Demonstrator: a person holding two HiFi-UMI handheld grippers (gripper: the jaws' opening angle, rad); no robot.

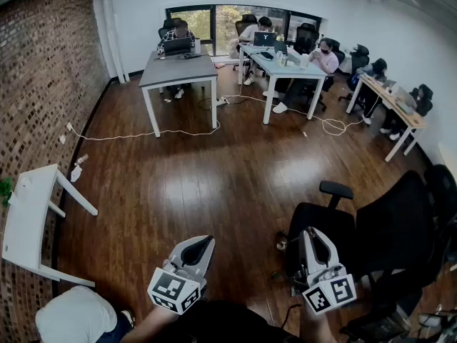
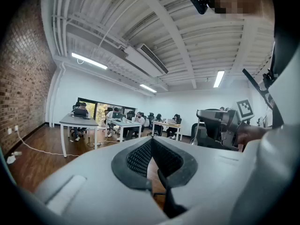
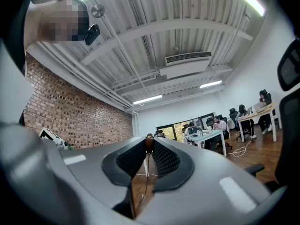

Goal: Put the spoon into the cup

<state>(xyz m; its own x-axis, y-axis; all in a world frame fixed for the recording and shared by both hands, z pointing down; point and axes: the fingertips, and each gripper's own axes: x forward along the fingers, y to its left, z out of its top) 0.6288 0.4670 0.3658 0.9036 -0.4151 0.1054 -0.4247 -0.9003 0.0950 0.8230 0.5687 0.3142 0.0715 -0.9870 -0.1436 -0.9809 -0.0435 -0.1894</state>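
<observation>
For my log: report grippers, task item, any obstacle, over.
Left gripper shut, empty. Right gripper pinches small brown thing, maybe spoon. No cup in view. Office chair beside it.

Brown bit (image 3: 149,143) pinched in the right tongs (image 3: 148,149); too small to name

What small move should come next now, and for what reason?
Probably keep the right gripper shut and turn to look for the cup. Its jaws pinch a slim brown-ended thing, likely the spoon, yet no cup shows in any view. The left gripper is shut on nothing. The white table at the left may be worth checking first.
</observation>
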